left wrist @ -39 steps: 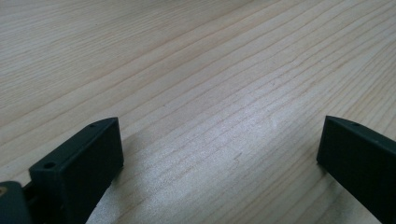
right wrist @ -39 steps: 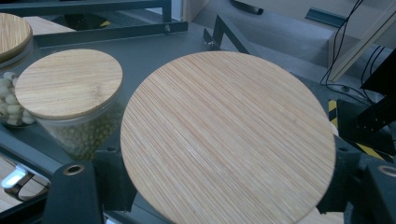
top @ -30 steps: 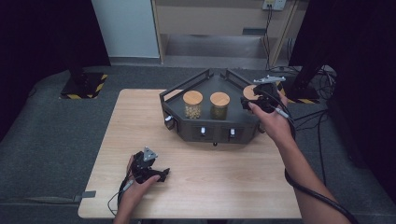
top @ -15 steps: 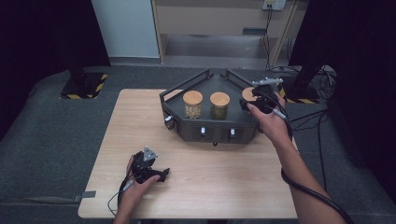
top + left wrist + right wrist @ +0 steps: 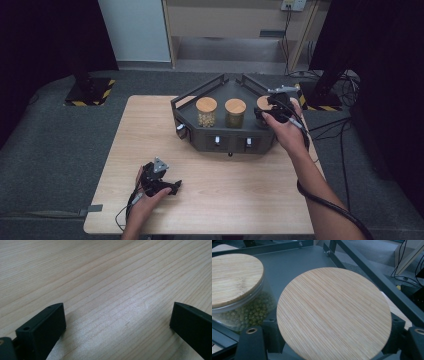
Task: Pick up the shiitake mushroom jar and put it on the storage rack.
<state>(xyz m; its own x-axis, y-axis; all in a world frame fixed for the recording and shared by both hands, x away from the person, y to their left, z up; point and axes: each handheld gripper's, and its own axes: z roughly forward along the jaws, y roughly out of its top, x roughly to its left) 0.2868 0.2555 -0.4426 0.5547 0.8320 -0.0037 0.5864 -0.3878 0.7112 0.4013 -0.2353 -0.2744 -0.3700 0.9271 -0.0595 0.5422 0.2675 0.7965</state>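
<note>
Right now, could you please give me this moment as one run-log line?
right gripper: shut on right jar in rack | left gripper: open, on table | two jars racked

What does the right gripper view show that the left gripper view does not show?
The right gripper view has a round wooden lid between its jaws, which are closed on the jar under it, a neighbouring jar of green beans and the dark rack. The left gripper view has bare wooden table between wide-open jaws. Both look along two black jaws rising from the bottom.
</note>
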